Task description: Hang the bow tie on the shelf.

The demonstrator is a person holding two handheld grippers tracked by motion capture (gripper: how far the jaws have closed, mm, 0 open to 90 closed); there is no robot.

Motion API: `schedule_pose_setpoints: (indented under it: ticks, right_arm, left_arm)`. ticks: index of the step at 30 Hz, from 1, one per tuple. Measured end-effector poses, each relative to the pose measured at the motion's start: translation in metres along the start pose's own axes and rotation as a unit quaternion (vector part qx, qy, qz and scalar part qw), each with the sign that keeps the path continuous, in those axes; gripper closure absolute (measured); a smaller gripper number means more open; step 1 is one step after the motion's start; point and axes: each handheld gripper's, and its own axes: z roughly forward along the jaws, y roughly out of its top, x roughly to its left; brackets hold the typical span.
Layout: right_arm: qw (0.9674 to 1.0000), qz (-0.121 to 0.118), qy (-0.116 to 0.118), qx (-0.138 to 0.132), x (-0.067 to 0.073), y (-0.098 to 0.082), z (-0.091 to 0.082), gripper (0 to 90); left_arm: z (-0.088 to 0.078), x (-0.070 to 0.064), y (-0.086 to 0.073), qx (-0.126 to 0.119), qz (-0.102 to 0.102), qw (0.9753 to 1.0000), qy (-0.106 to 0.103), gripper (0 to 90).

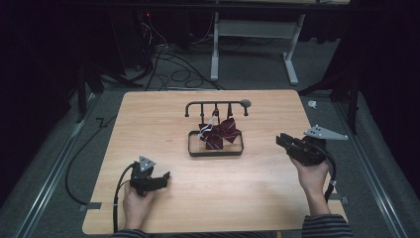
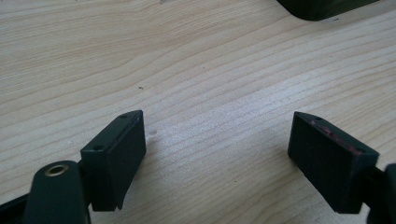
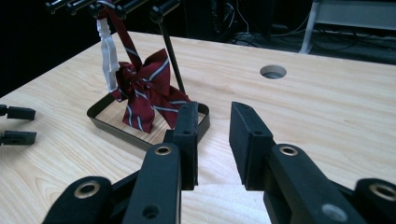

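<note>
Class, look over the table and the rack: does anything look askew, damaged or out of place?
Nothing looks damaged or spilled. The striped bow tie hangs from the rack by its white strap, its tails drooping into the tray. It hangs tilted, not level.

You have two hand-held grippers in front of you: the left hand-held gripper (image 1: 166,177) and the right hand-held gripper (image 1: 280,141), each with two black jaws. One wooden tabletop (image 1: 247,198) carries one dark stand (image 1: 216,103) with one tray base (image 1: 215,153). One striped maroon bow tie (image 1: 220,133) hangs there on one white strap (image 3: 109,60). One round hole (image 3: 273,71) is cut in the tabletop
</note>
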Motion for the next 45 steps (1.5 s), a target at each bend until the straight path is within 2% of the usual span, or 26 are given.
schedule_pose_setpoints:
  ticks: [17, 27, 45]
  right_arm:
    - [0.9998, 0.018, -0.002, 0.006, -0.007, -0.033, -0.005, 74.4]
    - [0.9996, 0.026, 0.002, 0.013, -0.007, -0.045, -0.002, 74.3]
    - [0.9985, 0.025, 0.003, 0.049, -0.001, -0.069, 0.026, 74.0]
  left_arm:
    - [0.0, 0.0, 0.0, -0.001, -0.001, 1.0, 0.001, 19.8]
    - [0.0, 0.0, 0.0, -0.001, -0.001, 1.0, 0.001, 19.8]
    - [0.0, 0.0, 0.0, -0.001, -0.001, 1.0, 0.001, 19.9]
